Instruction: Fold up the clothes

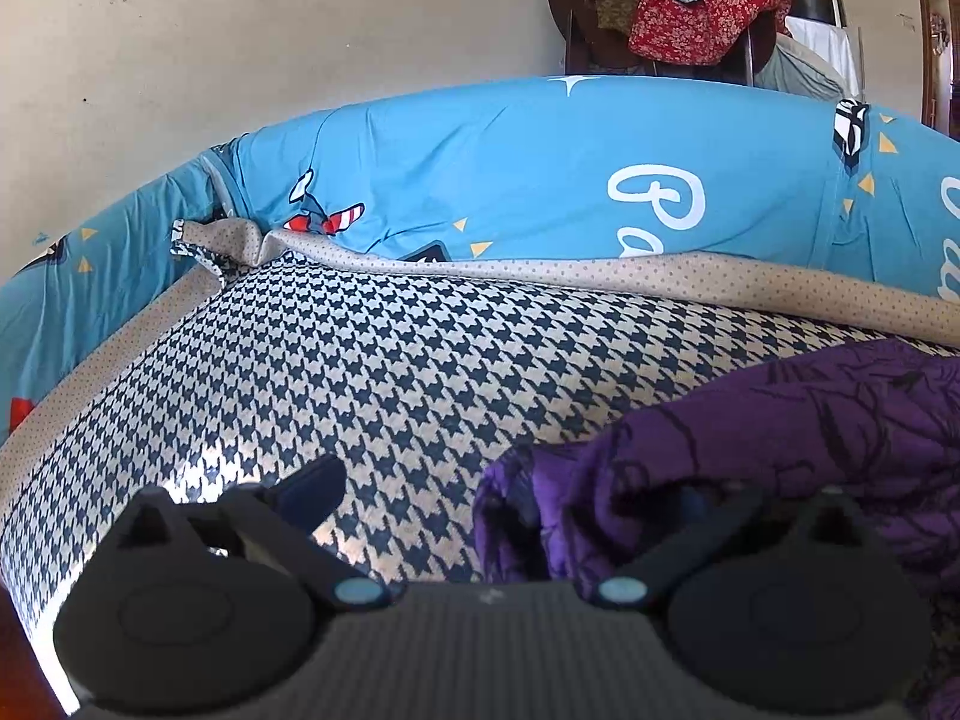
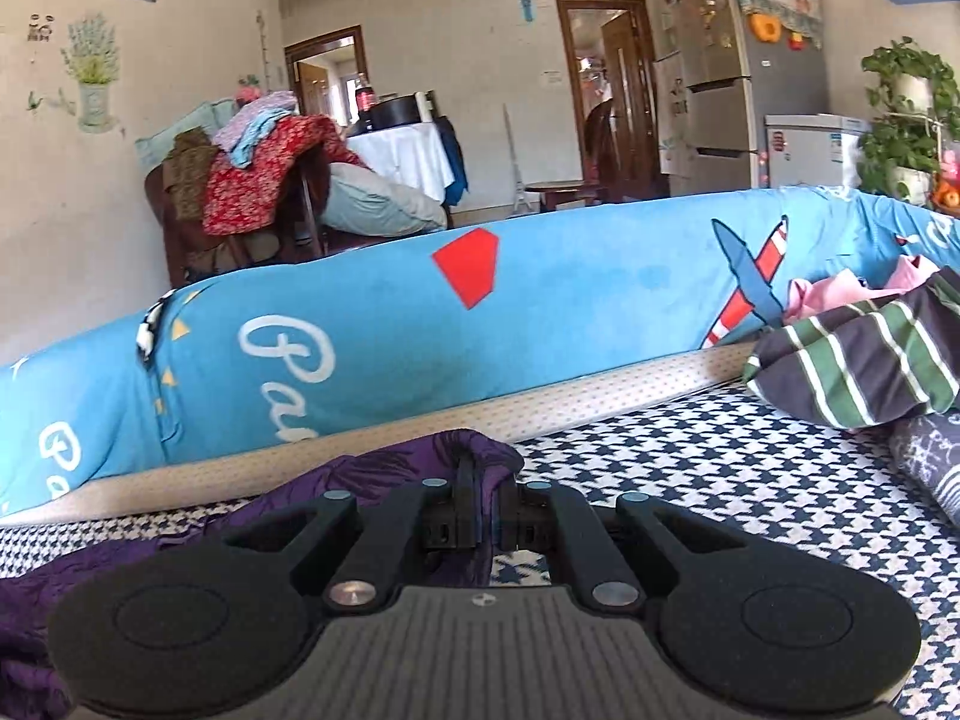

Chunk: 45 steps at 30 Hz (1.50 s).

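Note:
A purple garment with dark print [image 1: 750,450] lies bunched on the houndstooth bed cover [image 1: 360,372]. My left gripper [image 1: 510,498] is open, low over the cover; its left finger [image 1: 312,486] is bare and its right finger is buried under the purple cloth. In the right wrist view my right gripper [image 2: 486,510] is shut on a fold of the purple garment [image 2: 420,468], pinched upright between its fingers.
A long blue printed bolster [image 2: 420,324] runs along the far side of the bed. A striped green and dark garment [image 2: 858,354], a pink one [image 2: 840,288] and a grey patterned one [image 2: 936,456] lie at right. A chair piled with clothes [image 2: 252,192] stands behind.

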### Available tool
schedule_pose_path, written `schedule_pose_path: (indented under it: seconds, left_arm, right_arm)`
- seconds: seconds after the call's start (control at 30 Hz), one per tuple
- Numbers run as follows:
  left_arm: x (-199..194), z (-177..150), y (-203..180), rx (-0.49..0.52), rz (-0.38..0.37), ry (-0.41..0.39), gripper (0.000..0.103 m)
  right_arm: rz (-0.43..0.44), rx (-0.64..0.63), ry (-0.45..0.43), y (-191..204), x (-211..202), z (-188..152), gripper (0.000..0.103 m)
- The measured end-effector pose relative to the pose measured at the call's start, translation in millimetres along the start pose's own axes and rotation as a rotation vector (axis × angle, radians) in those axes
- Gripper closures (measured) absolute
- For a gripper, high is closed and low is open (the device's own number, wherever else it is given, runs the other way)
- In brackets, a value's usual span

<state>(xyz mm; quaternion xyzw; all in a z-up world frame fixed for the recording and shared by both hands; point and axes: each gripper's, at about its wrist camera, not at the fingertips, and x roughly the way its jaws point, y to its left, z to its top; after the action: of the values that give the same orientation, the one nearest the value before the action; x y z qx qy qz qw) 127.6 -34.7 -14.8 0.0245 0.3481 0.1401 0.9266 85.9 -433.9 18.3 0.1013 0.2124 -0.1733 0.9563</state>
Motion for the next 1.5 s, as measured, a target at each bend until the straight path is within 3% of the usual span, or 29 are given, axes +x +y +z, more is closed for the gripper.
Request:
schedule_pose_path:
  seconds: [0.13, 0.23, 0.43, 0.57, 0.63, 0.73, 0.8, 0.87, 0.97, 1.07, 1.37, 1.5]
  left_arm:
    - [-1.6, 0.6, -4.9, 0.014, -0.042, -0.009, 0.000]
    - [-4.9, 1.3, -5.1, 0.004, -0.128, -0.006, 0.000]
    - [-18.1, -5.1, -23.2, 0.078, -0.234, -0.029, 0.000]
    - [-25.7, -7.7, -30.2, 0.111, -0.269, -0.053, 0.000]
    - [-29.3, -7.3, -29.4, 0.109, -0.292, -0.066, 0.000]
    - [-33.0, -5.9, -26.5, 0.098, -0.312, -0.079, 0.000]
    - [-32.5, -5.2, -24.9, 0.091, -0.323, -0.076, 0.000]
    - [-32.6, -5.4, -24.8, 0.088, -0.335, -0.071, 0.000]
    - [-34.0, -6.4, -26.4, 0.098, -0.351, -0.074, 0.000]
    - [-36.6, -9.3, -32.8, 0.128, -0.353, -0.083, 0.000]
    - [-50.5, -17.0, -62.4, 0.280, -0.317, -0.204, 0.000]
    - [-54.7, -18.4, -74.5, 0.344, -0.343, -0.248, 0.000]
  right_arm:
    - [-0.067, 0.006, -0.012, -10.6, 9.7, 4.7, 0.101]
    - [-0.124, 0.025, -0.011, -16.4, 15.6, 5.4, 0.101]
    - [-0.266, 0.033, -0.115, -29.6, 4.6, 17.5, 0.101]
    - [-0.279, 0.073, 0.064, -38.1, 24.7, 12.1, 0.098]
    - [-0.259, 0.130, 0.121, -43.5, 27.9, 9.2, 0.092]
    - [-0.250, 0.150, 0.113, -42.2, 19.3, 9.7, 0.073]
    - [-0.268, 0.136, 0.083, -38.3, 10.7, 11.7, 0.040]
    - [-0.292, 0.113, 0.039, -35.0, 1.5, 15.8, 0.027]
    - [-0.284, 0.099, 0.026, -33.3, -6.3, 20.2, 0.026]
    - [-0.215, 0.104, 0.035, -30.1, -10.5, 18.3, 0.026]
    - [0.257, 0.129, 0.214, 5.9, -1.7, -5.2, 0.026]
    - [0.362, 0.082, 0.259, 27.2, 1.2, -15.7, 0.026]
